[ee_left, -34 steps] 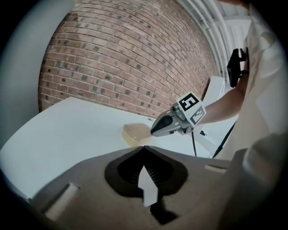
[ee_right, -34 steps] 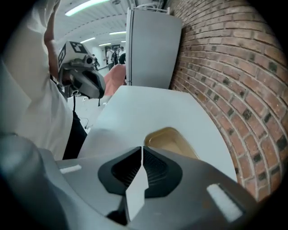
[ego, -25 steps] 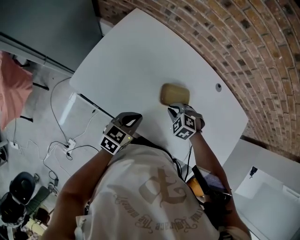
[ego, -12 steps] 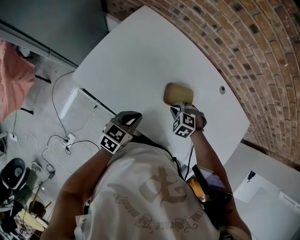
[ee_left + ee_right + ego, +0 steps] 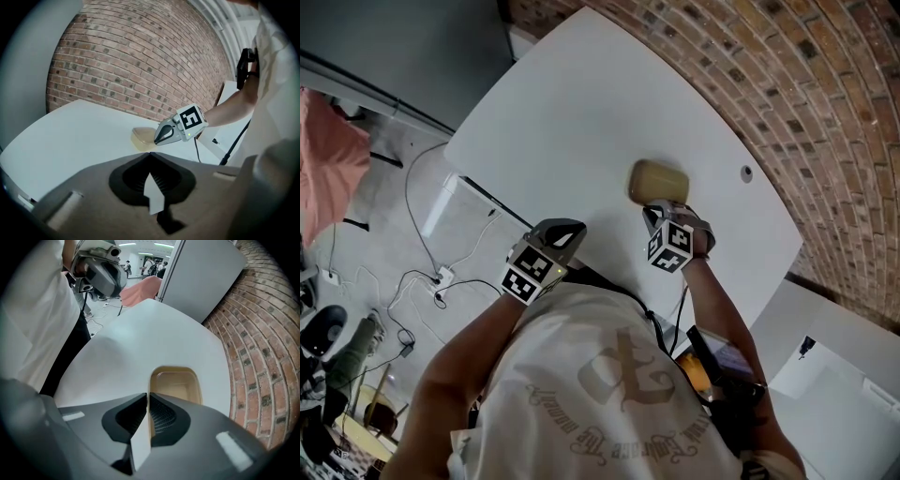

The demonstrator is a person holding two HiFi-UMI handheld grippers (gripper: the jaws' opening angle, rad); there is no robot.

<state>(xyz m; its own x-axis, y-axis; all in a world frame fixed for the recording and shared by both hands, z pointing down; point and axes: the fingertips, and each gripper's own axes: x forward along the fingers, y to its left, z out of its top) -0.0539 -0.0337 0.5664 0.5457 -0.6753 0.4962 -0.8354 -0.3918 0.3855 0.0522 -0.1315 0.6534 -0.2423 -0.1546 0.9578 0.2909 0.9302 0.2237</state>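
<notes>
The tray (image 5: 659,180) lies on the table (image 5: 581,103), not yet gripped: the right gripper (image 5: 652,211) hovers just beside it and the left gripper (image 5: 572,228) further off, both with jaws pressed together and empty.

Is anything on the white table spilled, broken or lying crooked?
Nothing stands out. The beige tray sits flat and whole on the white table, with no spill around it. The right gripper, shut, is close before it; the left gripper is near the table edge.
</notes>
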